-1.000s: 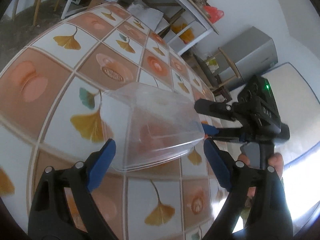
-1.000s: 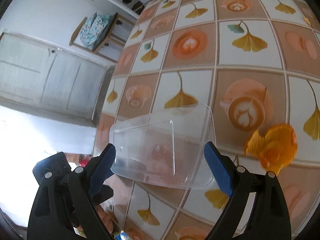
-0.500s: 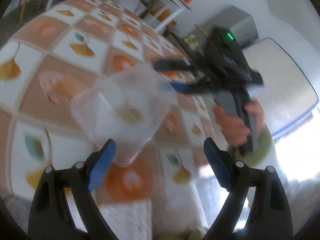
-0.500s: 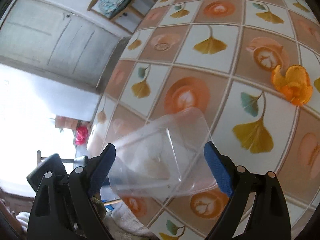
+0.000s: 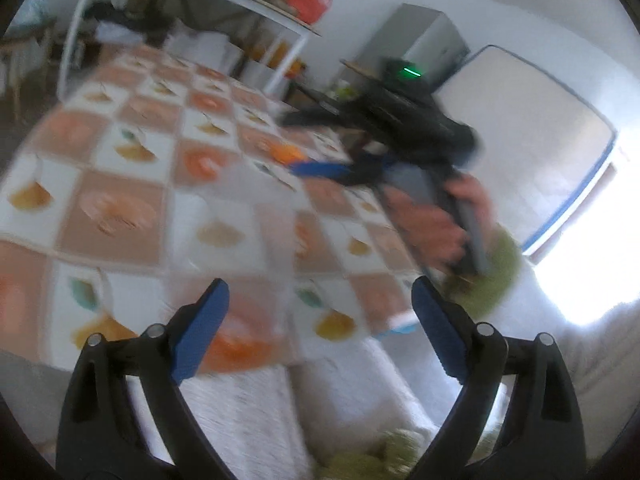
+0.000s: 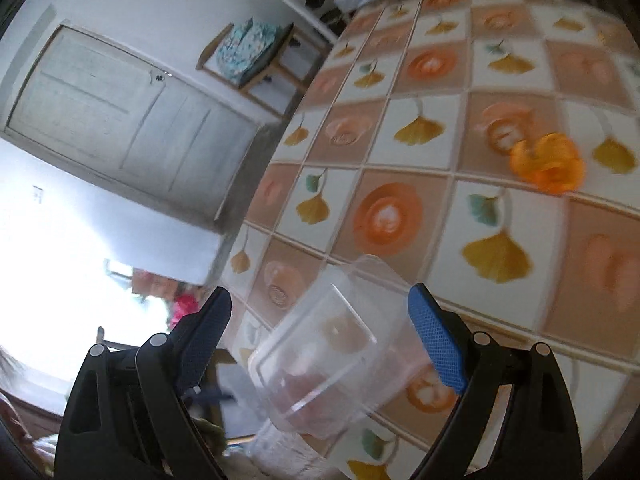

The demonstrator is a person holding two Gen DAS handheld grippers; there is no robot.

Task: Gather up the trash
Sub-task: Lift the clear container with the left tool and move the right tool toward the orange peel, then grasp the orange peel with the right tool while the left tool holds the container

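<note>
A clear plastic container (image 6: 332, 352) tilts over the near edge of the table, low between the fingers of my right gripper (image 6: 316, 320), which is open; whether a pad touches it is unclear. A crumpled orange wrapper (image 6: 548, 164) lies further out on the tiled tablecloth (image 6: 400, 140), and it shows as an orange blur (image 5: 286, 152) in the left wrist view. My left gripper (image 5: 316, 320) hangs open over the table's edge with nothing between its fingers. That view is blurred and shows the right gripper's black body (image 5: 400, 132) held by a hand (image 5: 432, 224).
White fabric (image 5: 248, 412) lies below the table's near edge. A white shelf rack (image 5: 192, 20) and a grey cabinet (image 5: 416, 40) stand beyond the far side. A pale door (image 6: 120, 112) and a wooden stool with cushions (image 6: 256, 52) are to the left.
The clear container has slid to the table's edge and tipped over it, and has left the left wrist view. Both grippers pulled back toward the edge, still open.
</note>
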